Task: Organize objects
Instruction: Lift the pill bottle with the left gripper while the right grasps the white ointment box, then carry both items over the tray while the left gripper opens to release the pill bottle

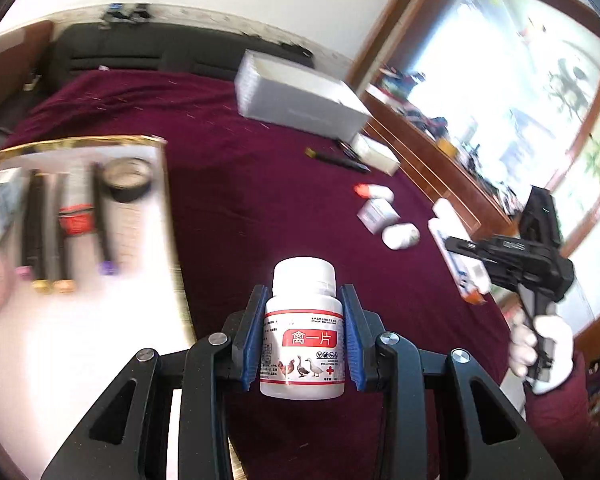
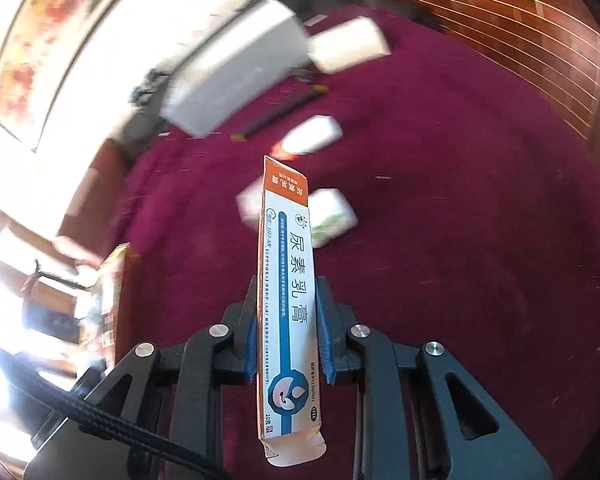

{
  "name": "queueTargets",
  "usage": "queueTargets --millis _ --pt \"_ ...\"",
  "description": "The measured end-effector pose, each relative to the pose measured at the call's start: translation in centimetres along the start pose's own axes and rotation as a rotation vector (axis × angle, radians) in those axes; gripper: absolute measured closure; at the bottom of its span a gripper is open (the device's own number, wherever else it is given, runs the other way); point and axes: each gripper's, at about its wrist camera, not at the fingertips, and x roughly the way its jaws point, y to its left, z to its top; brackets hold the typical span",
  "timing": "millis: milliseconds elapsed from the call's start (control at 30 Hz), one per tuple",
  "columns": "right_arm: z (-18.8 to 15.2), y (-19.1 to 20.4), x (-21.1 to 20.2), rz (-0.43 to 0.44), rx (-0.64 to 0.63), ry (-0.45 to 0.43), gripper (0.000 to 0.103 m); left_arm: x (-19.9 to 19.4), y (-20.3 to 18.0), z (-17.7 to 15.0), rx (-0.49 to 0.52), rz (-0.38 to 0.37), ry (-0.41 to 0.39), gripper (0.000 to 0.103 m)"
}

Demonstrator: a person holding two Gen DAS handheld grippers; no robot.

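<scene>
Left gripper: blue pads clamped on both sides of a white pill bottle, which stands upright between them with its cap above the pad tips and its red label facing the camera. The bottle is off the maroon cloth that covers the surface below.

To the left of this gripper lies a white tray with a gold rim, blurred. In it: several dark pens side by side, a roll of black tape at its far end, a red-capped item between the pens. Ahead and to the right on the cloth: a small box, a white bottle on its side, a tube with a red cap, all near one another. Further ahead: a black pen, a small white box, a large white box. Nothing stands between the held bottle and the tray.

Right gripper, also seen at the far right of the left view held by a white-gloved hand: pads closed on a long orange-and-white carton, gripped around its middle, one end flap open near the camera, the other end pointing forward. Just beyond its far end, partly hidden by it, two small white packs rest on the cloth; a red-tipped white item lies further on. Much of this view is blurred.
</scene>
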Motion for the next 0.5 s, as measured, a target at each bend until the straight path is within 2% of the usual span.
queueTargets --millis 100,200,400,500 --pt "-0.5 4.4 0.9 0.080 -0.072 0.032 0.082 -2.0 2.3 0.1 -0.045 0.044 -0.041 0.072" --pt "-1.6 9.4 3.7 0.167 -0.136 0.096 0.082 -3.7 5.1 0.0 -0.100 0.115 -0.078 0.072" --pt "-4.9 17.3 9.7 0.272 -0.251 0.247 0.081 -4.3 8.9 -1.1 -0.175 0.219 -0.071 0.072" --pt "-6.6 20.5 12.2 0.290 -0.302 0.296 0.081 -3.8 9.9 -1.7 -0.182 0.262 -0.053 0.072"
